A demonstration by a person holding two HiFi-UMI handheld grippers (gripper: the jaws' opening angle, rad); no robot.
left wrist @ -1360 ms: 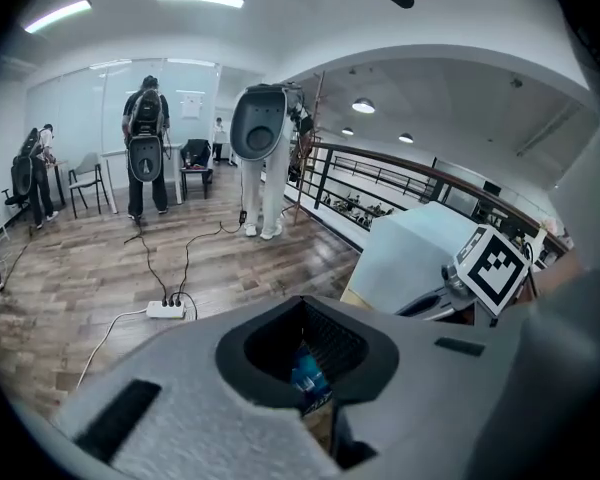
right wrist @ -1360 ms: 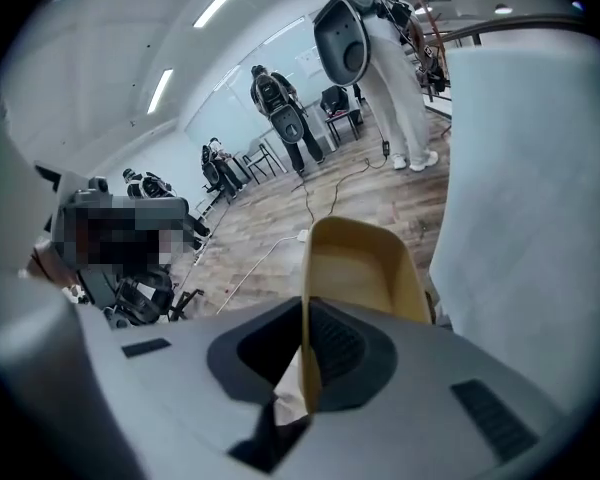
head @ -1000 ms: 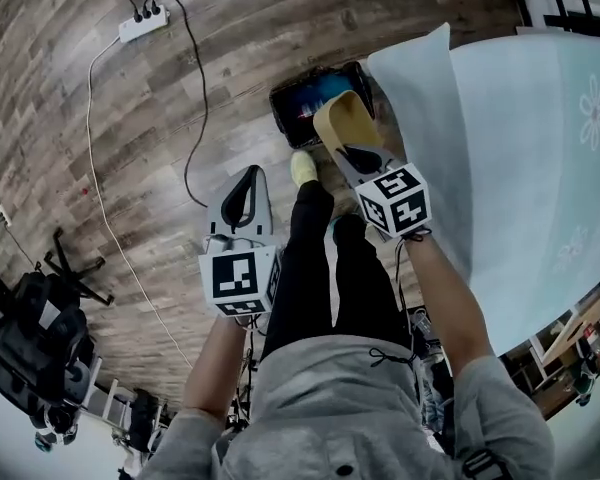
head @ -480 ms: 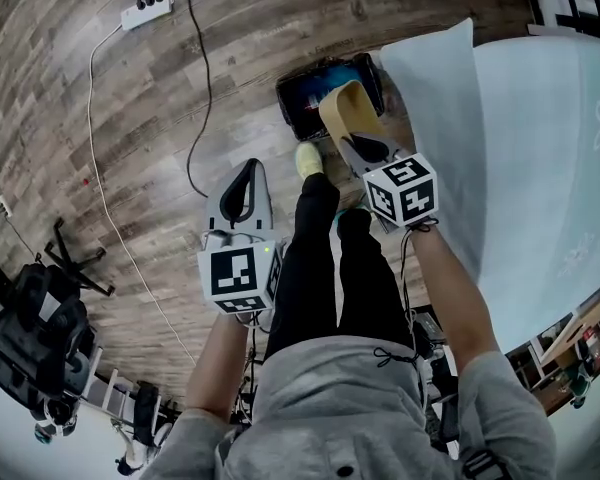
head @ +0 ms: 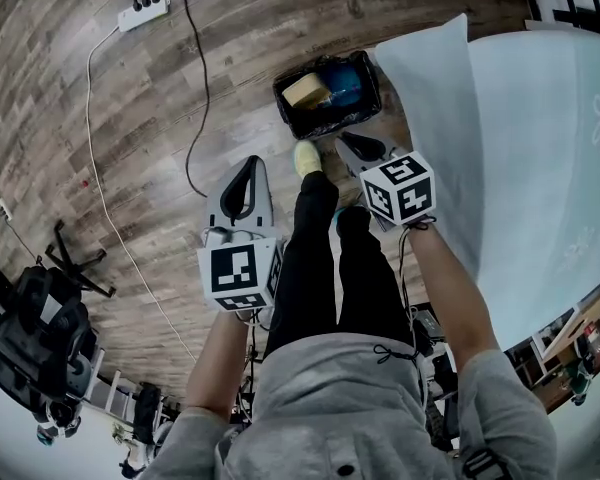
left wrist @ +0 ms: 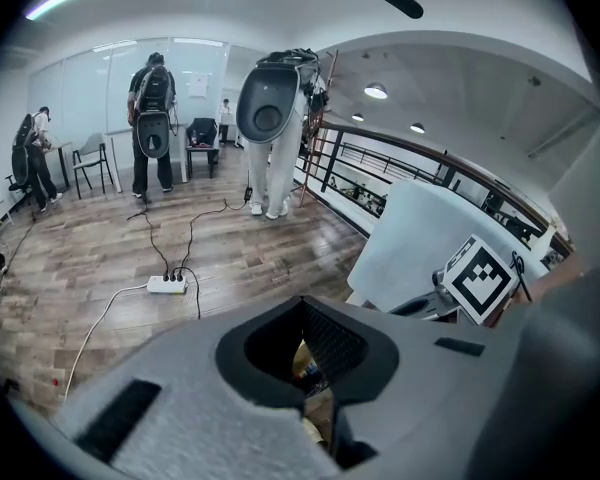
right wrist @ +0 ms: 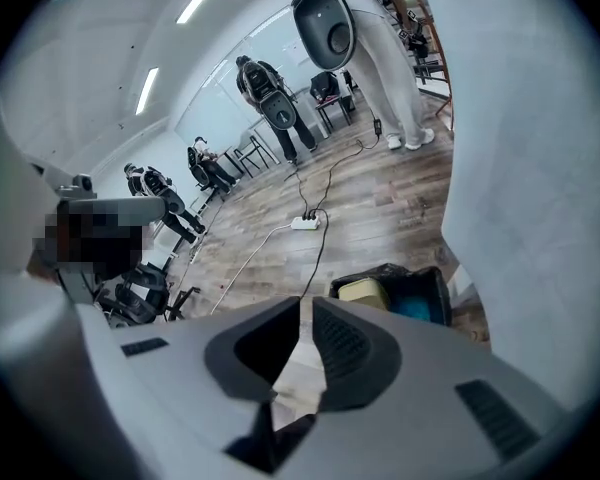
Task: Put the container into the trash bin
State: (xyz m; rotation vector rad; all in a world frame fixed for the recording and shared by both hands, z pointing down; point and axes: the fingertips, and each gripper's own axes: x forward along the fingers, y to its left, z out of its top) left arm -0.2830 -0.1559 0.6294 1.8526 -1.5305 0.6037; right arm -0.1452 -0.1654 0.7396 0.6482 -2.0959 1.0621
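Note:
The tan container [head: 306,89] lies inside the black trash bin [head: 280,111] on the wooden floor, beside something blue. My right gripper [head: 352,143] hovers just short of the bin, close to its near rim. Its jaws are opening by a narrow gap and nothing is between them. In the right gripper view the container [right wrist: 363,290] shows in the bin [right wrist: 441,280] beyond the right gripper [right wrist: 305,303]. My left gripper [head: 248,165] hangs to the left over bare floor, shut and empty. The left gripper [left wrist: 300,303] also shows in its own view.
A table with a pale cloth [head: 540,148] fills the right side, its corner close to the bin. The person's legs and a yellow shoe [head: 303,160] stand between the grippers. A power strip [head: 143,14] with cables lies far left, an office chair [head: 40,338] at lower left.
The tan container has left the right gripper's jaws and dropped into the bin. The right gripper has stayed near the bin. The left gripper has not moved.

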